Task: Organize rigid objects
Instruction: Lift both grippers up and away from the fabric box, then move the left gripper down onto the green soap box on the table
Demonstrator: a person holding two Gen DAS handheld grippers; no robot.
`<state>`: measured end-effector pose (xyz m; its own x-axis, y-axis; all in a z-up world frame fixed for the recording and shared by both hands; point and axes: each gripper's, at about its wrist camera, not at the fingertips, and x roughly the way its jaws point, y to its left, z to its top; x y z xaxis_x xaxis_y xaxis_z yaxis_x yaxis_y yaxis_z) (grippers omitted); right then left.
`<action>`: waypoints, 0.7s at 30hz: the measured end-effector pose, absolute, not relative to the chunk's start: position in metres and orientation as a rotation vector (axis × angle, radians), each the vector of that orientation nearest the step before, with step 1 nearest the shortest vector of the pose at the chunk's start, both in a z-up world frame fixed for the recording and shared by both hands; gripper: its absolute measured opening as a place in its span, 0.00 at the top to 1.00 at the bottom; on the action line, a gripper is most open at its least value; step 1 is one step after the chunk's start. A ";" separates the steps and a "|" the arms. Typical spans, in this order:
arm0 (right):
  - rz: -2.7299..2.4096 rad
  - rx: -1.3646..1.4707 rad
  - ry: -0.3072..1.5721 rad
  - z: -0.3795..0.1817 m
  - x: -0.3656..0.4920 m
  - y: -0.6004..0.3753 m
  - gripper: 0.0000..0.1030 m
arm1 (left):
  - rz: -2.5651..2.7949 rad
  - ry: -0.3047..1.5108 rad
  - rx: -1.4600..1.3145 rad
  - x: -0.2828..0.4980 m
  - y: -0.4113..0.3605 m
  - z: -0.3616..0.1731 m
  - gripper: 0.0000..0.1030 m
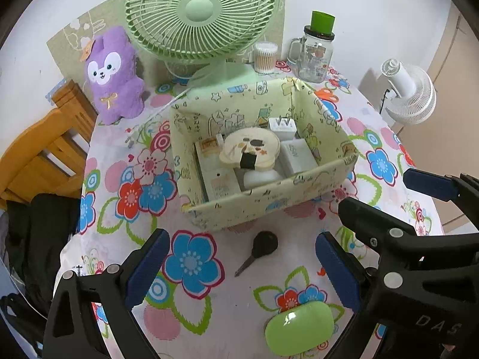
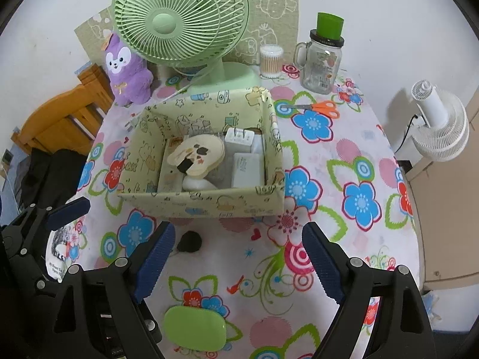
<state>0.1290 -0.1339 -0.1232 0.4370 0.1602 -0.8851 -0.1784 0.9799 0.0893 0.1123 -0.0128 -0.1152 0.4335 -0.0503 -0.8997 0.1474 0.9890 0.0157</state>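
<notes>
A pale green patterned box (image 1: pixel 269 206) stands mid-table, holding a round wooden piece (image 1: pixel 251 148), a white plug charger (image 1: pixel 281 125) and other white items. In front of it lies a black key (image 1: pixel 262 246), between the wide-spread fingers of my open left gripper (image 1: pixel 242 269) but untouched. A lime green case (image 1: pixel 299 329) rests nearer, beside the left gripper's right finger. My right gripper (image 2: pixel 238 261) is open over bare cloth with nothing in it; the key's head (image 2: pixel 190 240) sits by its left finger, the green case (image 2: pixel 194 327) below. Orange scissors (image 2: pixel 323 107) lie right of the box (image 2: pixel 203 203).
At the back stand a green desk fan (image 1: pixel 200 12), a purple plush (image 1: pixel 113 74), a cotton-swab tub (image 1: pixel 265 56) and a glass mug jar with a green lid (image 1: pixel 317 51). A wooden chair (image 1: pixel 45 149) is off the table's left edge, a white fan (image 2: pixel 440 125) beyond the right.
</notes>
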 end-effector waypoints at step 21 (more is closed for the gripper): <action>0.173 -0.014 1.153 -0.166 0.084 -0.130 0.14 | -0.156 1.209 0.060 0.077 0.005 -0.166 0.04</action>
